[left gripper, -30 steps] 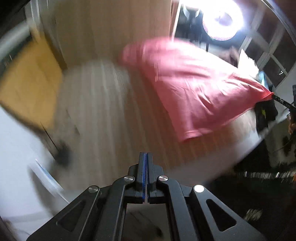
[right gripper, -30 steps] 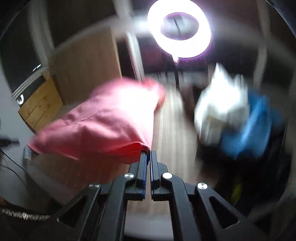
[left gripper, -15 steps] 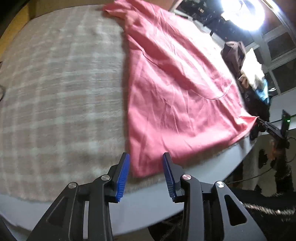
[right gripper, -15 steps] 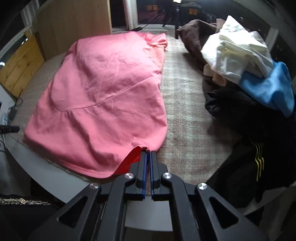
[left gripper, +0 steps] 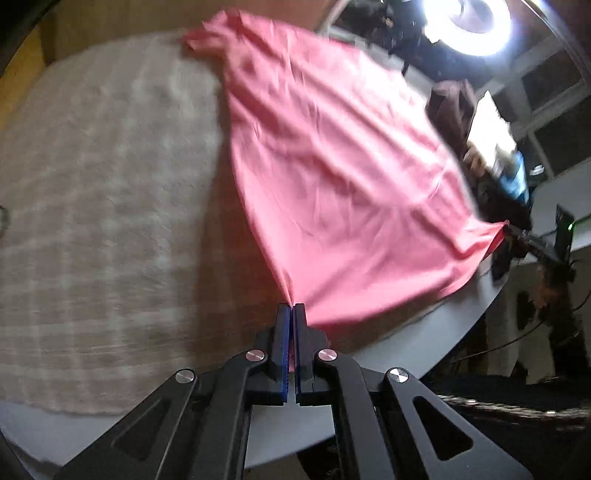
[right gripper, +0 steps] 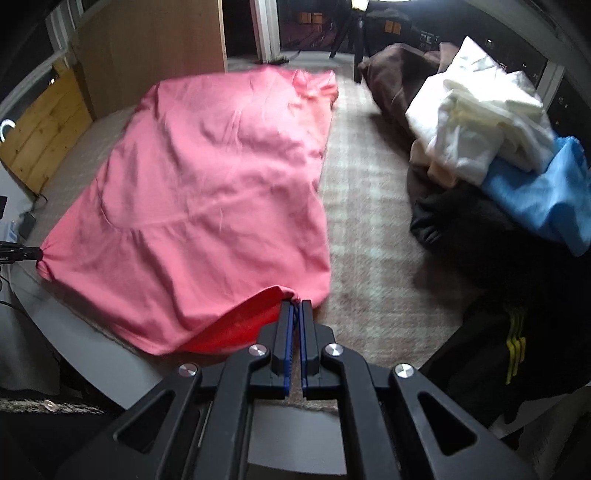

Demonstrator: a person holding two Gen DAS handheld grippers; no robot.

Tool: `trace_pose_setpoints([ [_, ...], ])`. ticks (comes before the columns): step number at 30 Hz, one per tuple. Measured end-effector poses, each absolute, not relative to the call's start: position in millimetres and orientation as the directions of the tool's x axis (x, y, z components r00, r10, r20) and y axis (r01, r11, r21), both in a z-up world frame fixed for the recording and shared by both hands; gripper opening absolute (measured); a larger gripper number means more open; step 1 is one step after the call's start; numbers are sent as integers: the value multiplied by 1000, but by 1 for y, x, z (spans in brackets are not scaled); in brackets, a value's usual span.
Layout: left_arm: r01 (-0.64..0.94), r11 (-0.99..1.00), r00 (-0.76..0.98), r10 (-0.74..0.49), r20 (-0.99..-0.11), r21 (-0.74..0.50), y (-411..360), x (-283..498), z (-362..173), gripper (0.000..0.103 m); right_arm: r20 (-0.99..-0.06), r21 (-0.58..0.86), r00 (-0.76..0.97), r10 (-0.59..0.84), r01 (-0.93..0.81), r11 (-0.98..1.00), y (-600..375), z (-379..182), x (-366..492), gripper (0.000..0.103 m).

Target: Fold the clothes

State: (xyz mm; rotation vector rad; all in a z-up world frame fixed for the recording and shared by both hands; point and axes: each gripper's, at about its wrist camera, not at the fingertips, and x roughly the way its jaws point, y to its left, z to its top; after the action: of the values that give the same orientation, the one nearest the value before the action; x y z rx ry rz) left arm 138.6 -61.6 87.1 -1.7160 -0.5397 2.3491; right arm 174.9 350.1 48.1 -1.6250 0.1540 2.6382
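While the pink shirt [right gripper: 207, 192] is lying spread across the plaid blanket [right gripper: 365, 236], we are pinching it at both near corners. Our left gripper [left gripper: 293, 308] is clamped on one hem corner, its blue pads pressed together with a peak of cloth drawn up between them. Our right gripper [right gripper: 295, 304] is clamped on the other corner, where the hem is turning up and showing its darker red inside. From the right wrist view, the left gripper's tip is showing at the far left, biting the opposite corner; from the left wrist view, the right gripper's tip is showing at the far right in the same way. Between the two grips the hem is hanging just over the blanket's near edge, above the grey table [right gripper: 107, 365]. The shirt's far end is lying bunched near the wooden panel [right gripper: 155, 48].

To the right of the shirt, well apart from it, a clothes pile [right gripper: 491, 173] is sitting on the blanket: brown, white, blue and black pieces heaped together, the black one with yellow stripes drooping over the table's edge. A ring light [left gripper: 467, 22] is glaring beyond the table in the left wrist view, which is blurring somewhat.
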Motion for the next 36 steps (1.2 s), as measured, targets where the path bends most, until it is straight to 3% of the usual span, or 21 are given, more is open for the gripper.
trace_pose_setpoints([
  [4,98,-913,-388,331,-860,-396,-87,166,137,1,-863,97,-504,-36,-96,-991,358,91,189,3],
  [8,120,-909,-359,334,-871,-398,-84,193,147,1,-864,112,-501,-47,-100,-989,354,111,211,3],
  [19,163,-897,-86,401,-912,-410,-55,212,35,1,-952,167,-270,-142,-73,-983,323,35,232,3],
  [24,221,-890,-23,403,-915,-398,-63,210,20,5,-981,142,-144,-130,-74,-987,329,17,234,3],
  [27,246,-893,-77,369,-926,-377,-91,209,44,11,-984,130,-128,-120,-71,-989,340,32,234,8],
  [30,250,-914,-174,281,-944,-318,-121,186,79,11,-969,114,-228,-98,-58,-992,356,67,221,13],
  [33,218,-936,-287,207,-935,-275,-142,146,107,17,-920,121,-382,-81,-81,-989,375,100,187,35],
  [36,158,-956,-361,176,-916,-247,-148,89,112,17,-864,102,-500,-53,-71,-992,384,113,141,38],
])
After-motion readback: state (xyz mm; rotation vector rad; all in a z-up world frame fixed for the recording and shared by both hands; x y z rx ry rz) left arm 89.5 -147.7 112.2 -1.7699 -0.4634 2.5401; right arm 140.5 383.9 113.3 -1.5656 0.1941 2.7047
